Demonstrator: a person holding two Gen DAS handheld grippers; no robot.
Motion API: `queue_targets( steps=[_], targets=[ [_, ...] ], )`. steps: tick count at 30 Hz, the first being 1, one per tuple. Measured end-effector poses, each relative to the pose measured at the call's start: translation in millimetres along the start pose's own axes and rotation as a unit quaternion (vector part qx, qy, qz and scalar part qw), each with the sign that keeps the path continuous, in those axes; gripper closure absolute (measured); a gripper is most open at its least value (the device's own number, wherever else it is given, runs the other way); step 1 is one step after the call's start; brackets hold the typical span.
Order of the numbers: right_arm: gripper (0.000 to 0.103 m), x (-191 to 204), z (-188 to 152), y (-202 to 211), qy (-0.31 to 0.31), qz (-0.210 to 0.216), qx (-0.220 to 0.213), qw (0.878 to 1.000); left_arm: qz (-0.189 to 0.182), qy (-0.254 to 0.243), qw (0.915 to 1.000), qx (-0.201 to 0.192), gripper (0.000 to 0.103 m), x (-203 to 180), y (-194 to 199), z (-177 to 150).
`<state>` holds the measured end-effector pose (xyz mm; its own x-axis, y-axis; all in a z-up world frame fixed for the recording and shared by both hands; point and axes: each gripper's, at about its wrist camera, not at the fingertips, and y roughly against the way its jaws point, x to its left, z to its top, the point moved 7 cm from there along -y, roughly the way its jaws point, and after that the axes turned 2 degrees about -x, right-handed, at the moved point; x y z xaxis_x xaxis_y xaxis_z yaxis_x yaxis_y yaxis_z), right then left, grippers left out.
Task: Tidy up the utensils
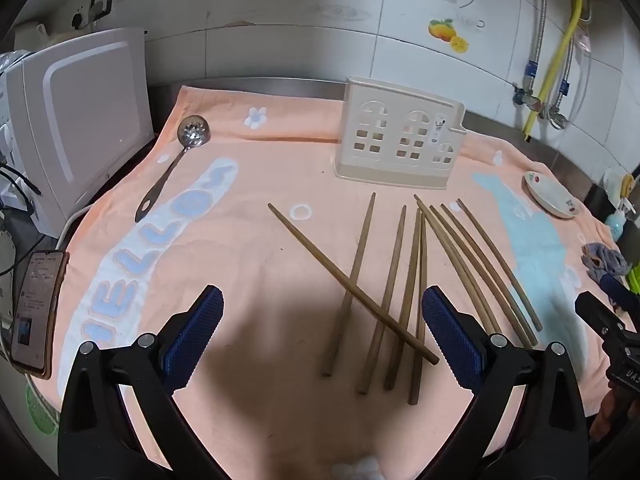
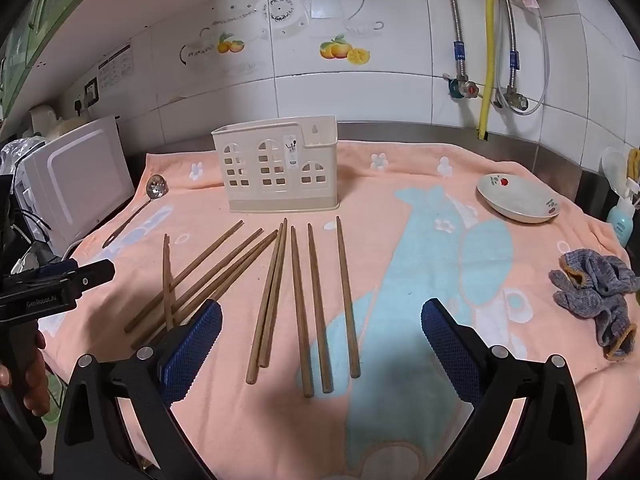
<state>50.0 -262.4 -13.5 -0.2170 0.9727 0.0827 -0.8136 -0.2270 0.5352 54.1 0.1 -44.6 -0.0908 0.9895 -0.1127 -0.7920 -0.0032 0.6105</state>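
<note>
Nine or so wooden chopsticks [image 1: 384, 292] are lying loose on the peach towel [image 1: 248, 240] in the left wrist view, fanned out just ahead of your left gripper [image 1: 322, 334], whose blue pads are standing wide apart with nothing between them. You are hovering above the cloth, pointing downward, which I judge to be a ready stance for a first pick. One chopstick is crossing diagonally over three others, its thick end lying nearest the right-hand pad, so it is likely the one to lift first. The cream utensil holder [image 1: 400, 140] is standing upright beyond the chopsticks, straight ahead and slightly right of the claw; that is presumably where everything is going. A metal ladle [image 1: 176, 164] is lying well off to the left of the claw, bowl far, handle near.

In the right wrist view, your right gripper [image 2: 322, 344] is also spread fully, empty, hanging over the towel. Five chopsticks [image 2: 304, 304] are lying roughly parallel between and ahead of its pads, thick ends toward you, which is making them easy to pinch across the shaft. The crossed bunch is lying partly behind the left-hand pad. The holder [image 2: 276, 168] is standing farther ahead, a little left of centre. A small dish [image 2: 516, 200] and a grey cloth [image 2: 600, 292] are sitting to the right, well clear. The left tool is showing at the left edge, held by a hand.
</note>
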Motion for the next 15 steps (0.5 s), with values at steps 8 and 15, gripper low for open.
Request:
queue_targets(
  steps=[8,15],
  targets=[
    [0.006,0.0,-3.2,-2.8,0.000,0.002,0.002,1.000,-0.002,0.000,1.0000,-0.006,0.005,1.7,-1.5,0.4],
    [0.006,0.7,-2.7,-3.0,0.001,0.002,0.002,1.000,-0.004,0.003,1.0000,-0.007,0.005,4.3,0.7,2.7]
  ],
)
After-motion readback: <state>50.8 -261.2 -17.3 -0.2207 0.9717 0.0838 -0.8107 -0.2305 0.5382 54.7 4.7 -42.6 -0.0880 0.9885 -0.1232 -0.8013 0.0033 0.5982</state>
